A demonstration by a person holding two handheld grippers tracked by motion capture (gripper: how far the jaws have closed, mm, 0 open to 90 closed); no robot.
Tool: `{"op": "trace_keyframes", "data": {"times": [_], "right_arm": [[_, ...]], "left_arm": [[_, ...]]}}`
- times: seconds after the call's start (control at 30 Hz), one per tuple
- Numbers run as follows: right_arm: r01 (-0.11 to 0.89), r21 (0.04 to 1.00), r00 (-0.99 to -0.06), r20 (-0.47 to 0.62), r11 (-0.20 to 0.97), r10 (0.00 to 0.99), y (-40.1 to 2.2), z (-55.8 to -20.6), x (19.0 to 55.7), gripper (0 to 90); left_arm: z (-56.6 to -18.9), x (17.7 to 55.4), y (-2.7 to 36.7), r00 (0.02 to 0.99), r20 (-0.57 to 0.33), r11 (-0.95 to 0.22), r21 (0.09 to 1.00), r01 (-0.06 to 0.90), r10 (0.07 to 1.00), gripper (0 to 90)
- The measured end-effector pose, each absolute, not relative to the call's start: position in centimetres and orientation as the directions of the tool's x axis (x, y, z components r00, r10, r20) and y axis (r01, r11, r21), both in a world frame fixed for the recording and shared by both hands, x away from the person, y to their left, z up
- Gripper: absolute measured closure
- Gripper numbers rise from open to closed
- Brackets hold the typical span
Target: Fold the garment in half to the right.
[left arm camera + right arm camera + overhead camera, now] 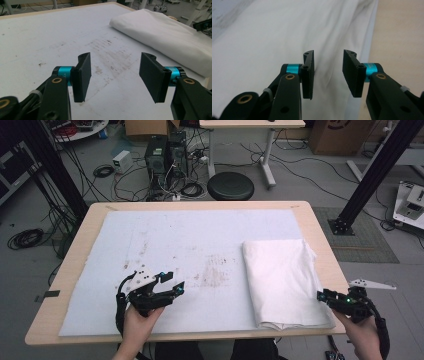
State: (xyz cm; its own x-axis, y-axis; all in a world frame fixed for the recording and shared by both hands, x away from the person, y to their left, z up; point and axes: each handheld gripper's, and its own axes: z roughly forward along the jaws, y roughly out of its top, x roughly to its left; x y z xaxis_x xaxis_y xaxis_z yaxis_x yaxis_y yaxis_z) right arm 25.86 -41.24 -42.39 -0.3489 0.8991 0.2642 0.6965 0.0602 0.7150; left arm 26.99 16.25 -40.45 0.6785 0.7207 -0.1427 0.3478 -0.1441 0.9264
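A folded white cloth (285,280) lies on the right half of a white mat (190,235) that covers the wooden table (75,270). My left gripper (174,282) is over the near left part of the mat and points right, towards the cloth. In the left gripper view, its jaws (115,75) stand open with nothing between them, above brown stains, and the cloth (165,32) lies farther off. My right gripper (322,296) is at the cloth's near right edge. Its jaws (328,72) are open above the edge of the cloth (274,37), with no fabric between the pads.
Brown stains (215,267) mark the middle of the mat. Beyond the far table edge stand a round black stool (230,185), computer towers (165,155) and floor cables. A black frame post (375,170) rises at the right.
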Motion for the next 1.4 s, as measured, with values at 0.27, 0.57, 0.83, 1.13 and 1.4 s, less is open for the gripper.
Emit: {"op": "trace_keyframes", "data": {"times": [0.27,0.57,0.83,1.13,1.4], "right_arm": [[0.682,0.72,-0.378,0.201,0.125,0.904,-41.1,-42.5,23.9,89.0],[0.695,0.706,-0.357,0.178,0.134,0.917,-41.4,-43.0,24.4,76.0],[0.633,0.763,-0.306,0.095,0.128,0.947,-40.9,-38.3,32.4,69.2],[0.705,0.696,-0.262,0.078,0.135,0.962,-39.3,-39.8,40.4,69.2],[0.711,0.688,-0.252,0.056,0.146,0.966,-39.9,-40.6,41.3,90.0]], "left_arm": [[-40.2,26.4,16.1,0.686,-0.13,-0.157,0.927,0.34,0.715,43.0],[-40.2,26.4,16.3,0.684,-0.13,-0.159,0.926,0.342,0.718,43.0],[-40.4,26.8,16.5,0.677,-0.131,-0.16,0.923,0.35,0.725,43.0],[-40.7,27.1,16.7,0.666,-0.136,-0.159,0.918,0.362,0.734,43.0],[-41.1,27.5,16.9,0.663,-0.149,-0.158,0.912,0.379,0.733,42.9]]}}
